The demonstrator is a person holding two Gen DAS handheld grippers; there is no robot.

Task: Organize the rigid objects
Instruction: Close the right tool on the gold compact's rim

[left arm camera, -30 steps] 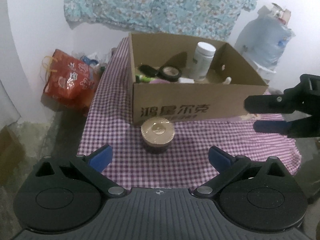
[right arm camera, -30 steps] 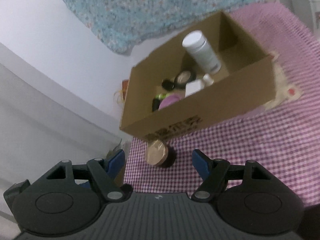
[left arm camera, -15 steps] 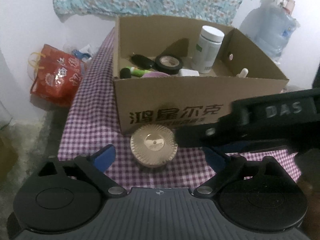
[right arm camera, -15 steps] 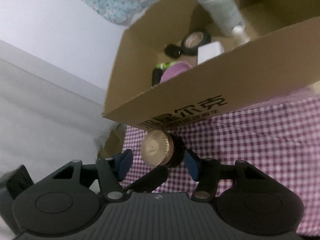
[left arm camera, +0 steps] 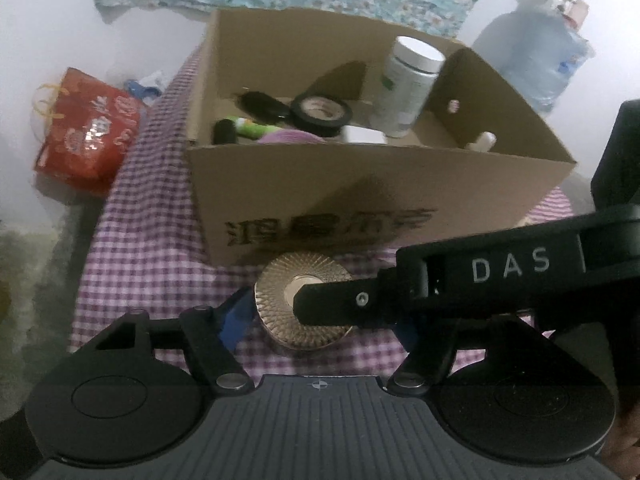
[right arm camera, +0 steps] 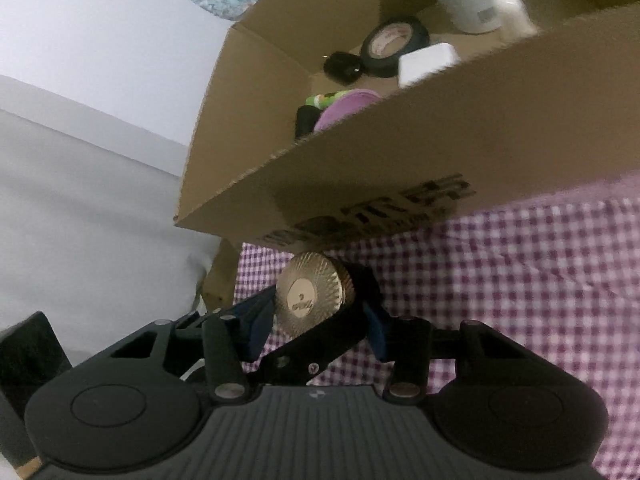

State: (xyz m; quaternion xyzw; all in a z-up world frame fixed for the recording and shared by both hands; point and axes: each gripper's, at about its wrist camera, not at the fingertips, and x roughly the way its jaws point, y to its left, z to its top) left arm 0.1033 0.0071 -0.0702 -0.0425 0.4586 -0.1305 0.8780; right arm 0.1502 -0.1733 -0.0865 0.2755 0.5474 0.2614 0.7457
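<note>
Against a second ago, both tools have dropped onto the gold-lidded jar [left arm camera: 280,308] on the checked desk [left arm camera: 132,248] before the cardboard box [left arm camera: 360,184]. Left hand-held gripper [left arm camera: 316,320] and right hand-held gripper [right arm camera: 318,326] are closing around it; contact unclear. Boxing comes next. The right one reads "DAS".

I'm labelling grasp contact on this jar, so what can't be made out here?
- Left wrist view: the right gripper's finger crosses the jar, hiding the left gripper's right pad.
- Right wrist view: the left gripper's finger covers the jar's base, so pad contact is unclear.
- Box: front wall hides the floor.
</note>
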